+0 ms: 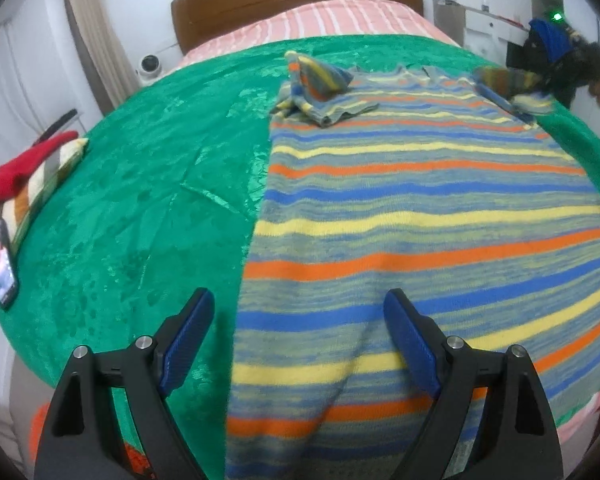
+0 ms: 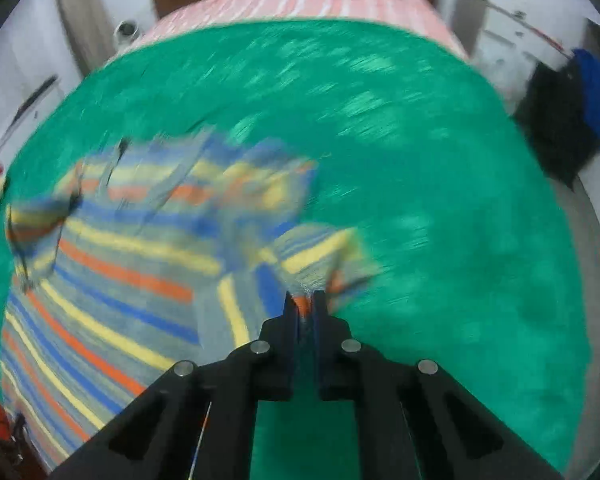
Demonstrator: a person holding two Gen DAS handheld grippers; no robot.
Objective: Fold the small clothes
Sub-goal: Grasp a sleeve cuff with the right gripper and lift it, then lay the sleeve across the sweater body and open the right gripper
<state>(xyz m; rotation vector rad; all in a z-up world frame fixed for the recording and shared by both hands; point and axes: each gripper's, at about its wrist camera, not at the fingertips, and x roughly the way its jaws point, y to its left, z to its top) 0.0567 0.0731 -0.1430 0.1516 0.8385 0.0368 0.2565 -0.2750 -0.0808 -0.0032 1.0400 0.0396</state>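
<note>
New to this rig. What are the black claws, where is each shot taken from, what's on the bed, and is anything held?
No robot here: a person holds a two-finger gripper in each hand, with a fisheye camera on each looking along its fingers.

The left wrist view shows the left gripper open, holding nothing, over a striped knit sweater spread on a green blanket. At the far right of that view is the right gripper, small and blurred.

The right wrist view, blurred by motion, shows the right gripper shut on the sweater's sleeve.

At the blanket's left edge lie folded clothes and a phone.
</note>
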